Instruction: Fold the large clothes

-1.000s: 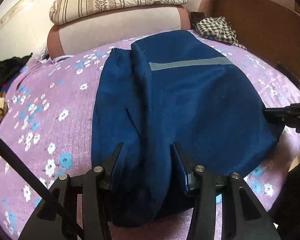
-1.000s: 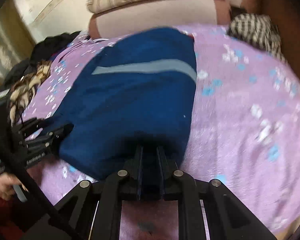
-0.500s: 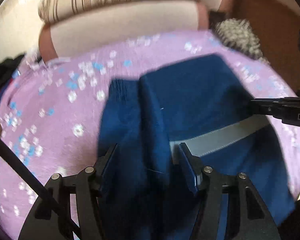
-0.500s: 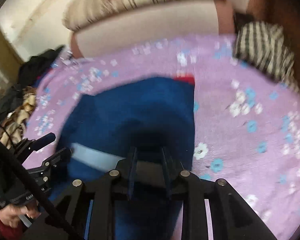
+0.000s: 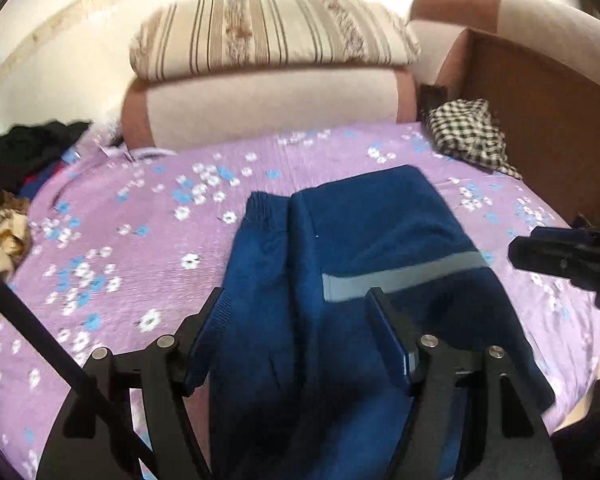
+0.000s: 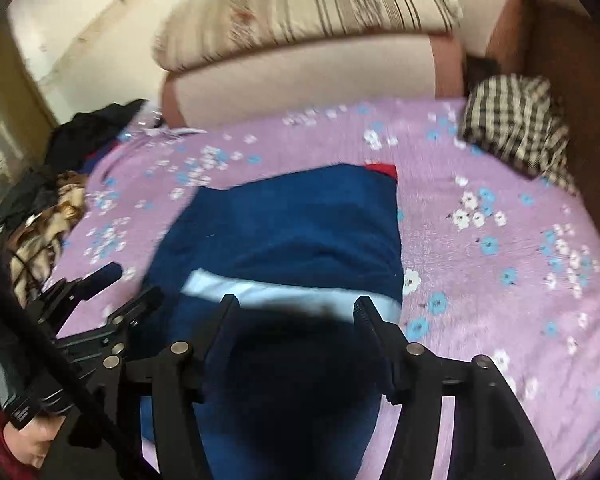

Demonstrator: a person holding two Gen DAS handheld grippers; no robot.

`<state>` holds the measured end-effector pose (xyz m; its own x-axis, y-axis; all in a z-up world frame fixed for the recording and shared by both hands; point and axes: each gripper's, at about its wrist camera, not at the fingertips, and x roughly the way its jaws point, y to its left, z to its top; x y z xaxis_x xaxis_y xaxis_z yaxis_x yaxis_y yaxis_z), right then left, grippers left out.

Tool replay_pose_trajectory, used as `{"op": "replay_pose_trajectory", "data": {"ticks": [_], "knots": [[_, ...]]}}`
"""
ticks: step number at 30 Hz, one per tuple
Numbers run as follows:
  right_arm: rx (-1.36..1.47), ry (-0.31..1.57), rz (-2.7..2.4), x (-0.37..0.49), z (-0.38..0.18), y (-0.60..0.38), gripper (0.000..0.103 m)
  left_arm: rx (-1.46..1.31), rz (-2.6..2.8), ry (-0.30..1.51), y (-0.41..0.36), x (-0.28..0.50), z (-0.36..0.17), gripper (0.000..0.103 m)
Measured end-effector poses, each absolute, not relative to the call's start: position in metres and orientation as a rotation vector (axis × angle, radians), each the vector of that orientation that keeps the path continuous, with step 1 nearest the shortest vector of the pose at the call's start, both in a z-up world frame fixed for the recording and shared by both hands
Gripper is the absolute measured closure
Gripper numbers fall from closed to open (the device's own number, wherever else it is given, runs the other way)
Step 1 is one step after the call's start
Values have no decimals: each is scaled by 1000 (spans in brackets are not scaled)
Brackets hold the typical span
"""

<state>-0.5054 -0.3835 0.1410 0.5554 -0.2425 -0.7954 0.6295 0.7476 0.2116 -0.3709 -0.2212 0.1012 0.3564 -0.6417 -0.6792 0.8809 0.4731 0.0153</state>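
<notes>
Left wrist view: the blue garment (image 5: pixel 364 264) is lying folded on the purple flowered sheet (image 5: pixel 140 240) — open bedding around its edges. Left gripper (image 5: pixel 296 316) and right gripper (image 6: pixel 296 312) have just been opening — hovering, gripping nothing.

Bare purple bedsheet (image 5: pixel 148 248) lies open left of the folded blue garment (image 5: pixel 360 240) and on its right toward the wooden side panel (image 5: pixel 540 120). At the far side stand a cushion (image 5: pixel 260 100), a checked cloth (image 5: pixel 468 136) and, far left, piled clothes (image 5: pixel 24 152).
</notes>
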Motion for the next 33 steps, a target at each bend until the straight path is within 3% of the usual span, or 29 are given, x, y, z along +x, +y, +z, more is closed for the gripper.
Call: {"op": "replay_pose_trajectory", "data": {"ticks": [2,5,7,10,15,24,33], "knots": [[495,790,-554,-522,157,-361,38,405,-1031,624,-204,-387,110,34],[454,734,-593,-546,175,-327,24,396,-1034,556,-174,-412,120,30],[405,689,-633,-567,183,-299,23,398,-1025,515,-157,-427,121,23],[336,667,-690,-585,180,-262,19,388,-1010,504,-133,-444,117,22],[286,569,-839,-624,166,-200,7,370,-914,495,-81,-471,97,6],[260,529,-823,-622,165,-167,7,363,-891,593,-72,-466,94,5],[241,590,-788,-608,151,-152,7,381,-868,556,-63,-470,93,5]]}}
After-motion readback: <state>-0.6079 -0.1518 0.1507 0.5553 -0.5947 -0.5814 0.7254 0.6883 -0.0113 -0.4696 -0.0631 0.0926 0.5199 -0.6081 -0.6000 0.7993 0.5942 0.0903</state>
